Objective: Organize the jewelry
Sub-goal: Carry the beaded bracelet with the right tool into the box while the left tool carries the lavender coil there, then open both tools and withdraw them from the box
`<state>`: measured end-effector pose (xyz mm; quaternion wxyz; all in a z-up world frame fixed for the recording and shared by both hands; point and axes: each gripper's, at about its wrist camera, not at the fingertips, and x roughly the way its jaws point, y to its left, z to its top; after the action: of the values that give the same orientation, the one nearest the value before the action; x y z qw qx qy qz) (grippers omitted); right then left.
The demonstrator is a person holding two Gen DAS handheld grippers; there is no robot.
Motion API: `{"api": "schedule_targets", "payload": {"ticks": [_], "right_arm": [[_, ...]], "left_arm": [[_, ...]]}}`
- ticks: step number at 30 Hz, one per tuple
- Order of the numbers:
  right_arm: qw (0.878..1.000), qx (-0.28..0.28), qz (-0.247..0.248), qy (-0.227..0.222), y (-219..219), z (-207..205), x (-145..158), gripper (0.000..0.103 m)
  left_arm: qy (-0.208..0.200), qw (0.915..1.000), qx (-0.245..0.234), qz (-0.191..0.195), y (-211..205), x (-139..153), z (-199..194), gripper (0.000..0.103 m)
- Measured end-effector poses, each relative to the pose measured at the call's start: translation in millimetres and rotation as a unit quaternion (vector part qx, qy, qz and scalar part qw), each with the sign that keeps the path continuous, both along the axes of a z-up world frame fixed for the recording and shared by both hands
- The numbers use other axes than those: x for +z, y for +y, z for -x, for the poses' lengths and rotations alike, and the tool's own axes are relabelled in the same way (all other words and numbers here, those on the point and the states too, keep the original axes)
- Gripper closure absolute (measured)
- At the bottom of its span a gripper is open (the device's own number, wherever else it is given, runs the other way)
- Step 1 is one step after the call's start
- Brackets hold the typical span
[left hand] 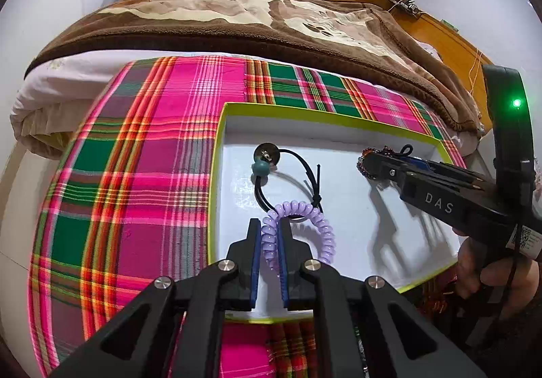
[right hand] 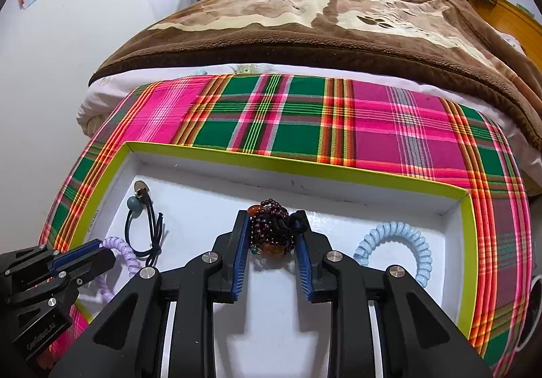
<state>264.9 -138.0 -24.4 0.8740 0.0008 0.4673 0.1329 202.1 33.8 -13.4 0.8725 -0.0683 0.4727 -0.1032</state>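
Note:
A shallow white box with a lime-green rim (left hand: pixel 223 127) (right hand: pixel 469 242) lies on a plaid cloth. My left gripper (left hand: pixel 270 225) is shut on a lilac spiral hair tie (left hand: pixel 321 229) (right hand: pixel 117 246) just above the box floor. My right gripper (right hand: pixel 271 218) (left hand: pixel 367 158) is shut on a bunched dark purple bead bracelet (right hand: pixel 271 229) (left hand: pixel 362 166) with amber beads, low over the box. A black cord hair tie with a teal bead (left hand: pixel 261 168) (right hand: pixel 133 203) lies in the box. A pale blue spiral hair tie (right hand: pixel 406 242) rests at the box's right side.
The pink and green plaid cloth (left hand: pixel 142 174) (right hand: pixel 372 127) covers the surface around the box. Behind it is a bed with a brown blanket (left hand: pixel 237 22). A hand (left hand: pixel 487 263) holds the right gripper's handle at the right edge.

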Motion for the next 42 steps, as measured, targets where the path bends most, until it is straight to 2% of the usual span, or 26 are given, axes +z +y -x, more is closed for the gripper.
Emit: {"api": "schedule_targets", "payload": {"ticks": [8,10,16,18,20,22,27,35,39,42], "right_arm": [[1.000,0.001,-0.001,0.000,1,0,0,0.074],[1.000,0.002,0.002,-0.004,1,0,1,0.069],[1.000,0.001,-0.002,-0.009,1,3,3,0.067],[1.000,0.000,-0.008,-0.011,0,5,5,0.066],[1.000,-0.001,-0.012,-0.013,-1,8,8,0.063],[1.000,0.000,-0.016,-0.020,-2,12,13,0.059],[0.999,-0.003,-0.022,-0.034,-6,28,25,0.058],[0.997,-0.019,-0.043,-0.057,-27,70,43,0.058],[0.997,-0.031,-0.046,-0.060,-44,94,44,0.058],[0.996,-0.043,-0.047,-0.060,-59,111,44,0.058]], "left_arm": [[0.002,1.0000,0.000,0.001,0,-1,0,0.091],[0.002,1.0000,-0.003,0.004,0,0,0,0.086],[0.001,1.0000,-0.004,0.003,-3,1,2,0.078],[-0.003,1.0000,-0.006,0.005,-4,3,3,0.067],[-0.006,0.9999,-0.005,0.007,-4,5,6,0.061],[-0.008,0.9999,-0.002,0.007,-3,8,9,0.060],[-0.017,0.9998,0.003,0.012,-3,15,21,0.052],[-0.039,0.9987,0.009,0.032,4,28,51,0.050],[-0.042,0.9988,0.009,0.024,2,29,68,0.050],[-0.042,0.9986,0.007,0.032,3,29,79,0.050]]}}
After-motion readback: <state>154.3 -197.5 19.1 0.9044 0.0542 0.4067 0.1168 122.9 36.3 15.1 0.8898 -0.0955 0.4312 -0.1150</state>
